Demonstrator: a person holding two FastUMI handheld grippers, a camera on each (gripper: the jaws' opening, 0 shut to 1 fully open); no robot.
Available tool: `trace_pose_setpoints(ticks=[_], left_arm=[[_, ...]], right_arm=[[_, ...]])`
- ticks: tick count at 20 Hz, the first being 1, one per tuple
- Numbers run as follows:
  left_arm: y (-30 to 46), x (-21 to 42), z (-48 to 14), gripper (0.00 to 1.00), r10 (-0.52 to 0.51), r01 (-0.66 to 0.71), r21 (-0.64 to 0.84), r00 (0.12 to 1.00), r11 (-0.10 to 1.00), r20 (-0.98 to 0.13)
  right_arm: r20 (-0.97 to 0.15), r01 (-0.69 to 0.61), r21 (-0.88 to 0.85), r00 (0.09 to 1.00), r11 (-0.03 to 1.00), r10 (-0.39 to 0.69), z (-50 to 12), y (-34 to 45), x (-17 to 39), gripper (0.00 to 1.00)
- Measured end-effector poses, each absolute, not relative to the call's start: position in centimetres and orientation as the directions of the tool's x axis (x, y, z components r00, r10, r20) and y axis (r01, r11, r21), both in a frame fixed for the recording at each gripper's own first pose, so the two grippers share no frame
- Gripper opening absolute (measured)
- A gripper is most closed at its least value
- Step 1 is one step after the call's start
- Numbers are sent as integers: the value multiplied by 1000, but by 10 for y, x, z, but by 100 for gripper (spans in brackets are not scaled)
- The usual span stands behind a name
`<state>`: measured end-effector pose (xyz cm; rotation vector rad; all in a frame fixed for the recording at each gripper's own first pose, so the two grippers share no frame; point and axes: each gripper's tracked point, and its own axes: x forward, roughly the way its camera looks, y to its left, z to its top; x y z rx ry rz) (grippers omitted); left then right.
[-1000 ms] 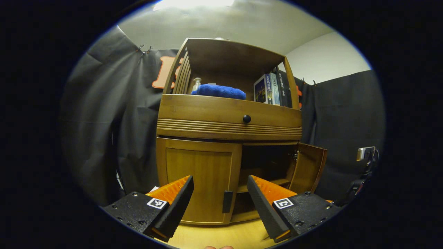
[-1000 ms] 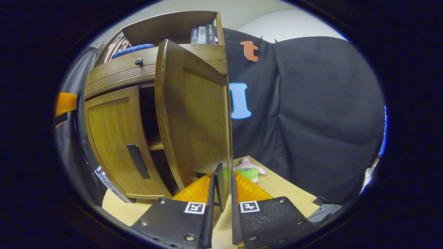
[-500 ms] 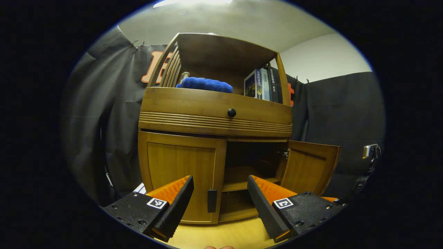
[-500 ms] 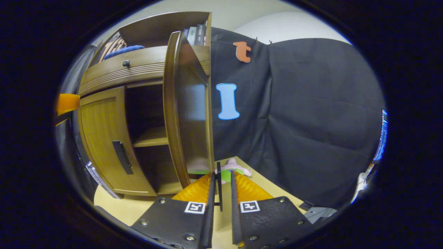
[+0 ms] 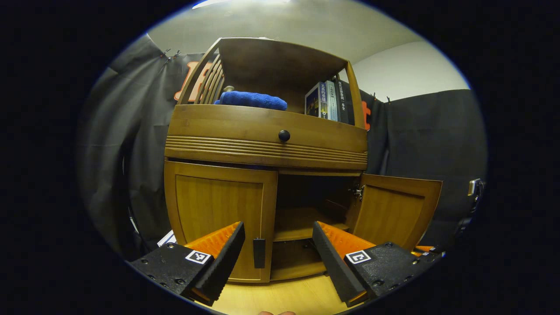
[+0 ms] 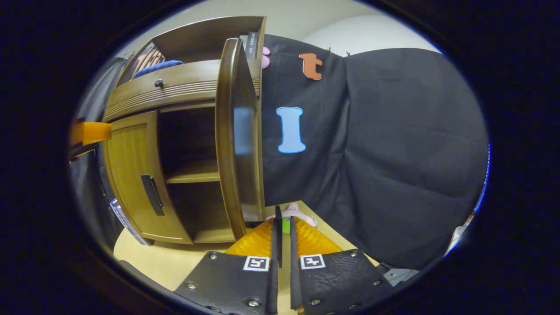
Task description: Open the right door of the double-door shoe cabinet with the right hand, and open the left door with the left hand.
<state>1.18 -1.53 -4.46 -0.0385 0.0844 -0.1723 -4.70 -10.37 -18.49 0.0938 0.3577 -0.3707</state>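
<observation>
Cabinet (image 5: 267,131): right door (image 6: 234,135) swung wide, its handle (image 6: 278,234) pinched by the right gripper (image 6: 282,245). Left door (image 5: 218,214) closed behind the spread left gripper (image 5: 278,245); right gripper view adds a toy (image 6: 297,212).

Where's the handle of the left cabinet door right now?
In the left gripper view, the handle sits low on the closed left door's inner edge, between the open left claw's fingers.

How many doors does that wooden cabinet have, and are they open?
2. The left door is closed, its handle untouched. The right door is swung open, right gripper on its handle.
</observation>
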Motion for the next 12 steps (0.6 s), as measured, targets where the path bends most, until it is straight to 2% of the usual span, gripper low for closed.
trace_pose_setpoints(ticks=[2, 4, 5, 8, 9, 12], left_arm=[[-15, 16, -49, 92, -161, 159, -30, 984, 987, -80], [-14, 24, -58, 92, -148, 147, -14, 985, 989, -91], [-12, 28, -66, 96, -137, 136, -9, 985, 991, -103], [-7, 41, -87, 93, -114, 115, 4, 983, 993, -141], [-4, 46, -94, 96, -103, 106, 12, 983, 994, -150], [0, 63, -112, 89, -85, 89, 18, 981, 996, -177]], right_arm=[[-354, 366, 28, 874, 930, -333, -183, -113, -48, 12], [-352, 370, 32, 874, 929, -336, -181, -120, -51, 12], [-346, 375, 33, 874, 927, -341, -178, -125, -53, 12], [-328, 398, 5, 867, 917, -374, -178, -143, -61, 12], [-325, 407, -6, 863, 914, -386, -176, -149, -63, 12], [-319, 434, -15, 852, 901, -416, -173, -165, -64, 12]])
